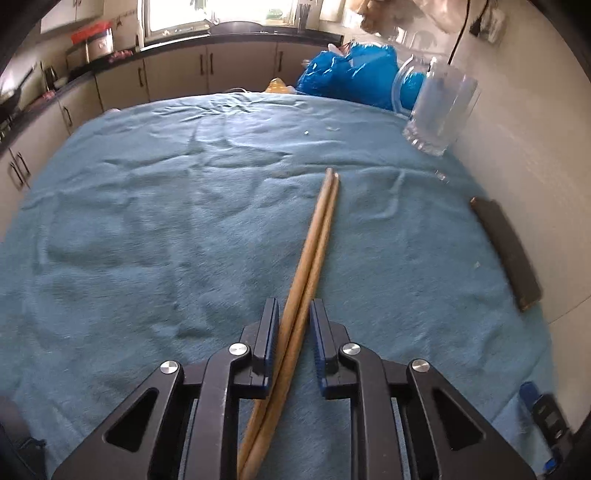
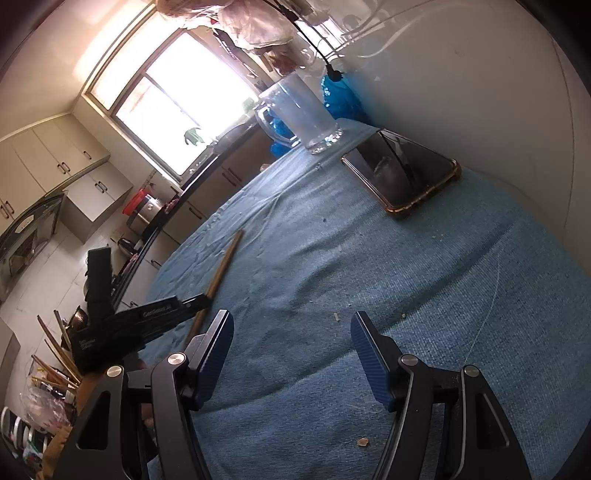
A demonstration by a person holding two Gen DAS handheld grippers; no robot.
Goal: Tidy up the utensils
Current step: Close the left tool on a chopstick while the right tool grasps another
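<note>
L gripper (image 1: 293, 314) clamped on chopsticks (image 1: 317, 236) over blue-clothed bench (image 1: 147, 221); R gripper (image 2: 291, 325) fingers apart, holding nothing. Glass mug (image 1: 437, 110) by wall.

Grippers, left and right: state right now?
Left gripper: jaws narrowed around the chopsticks; whether they pinch cannot be told.
Right gripper: open, holding nothing.

Domestic kitchen: dark countertop (image 1: 236, 35) over cabinet doors (image 1: 177, 77), window (image 2: 177, 107), probably a rice cooker (image 2: 142, 214).
</note>
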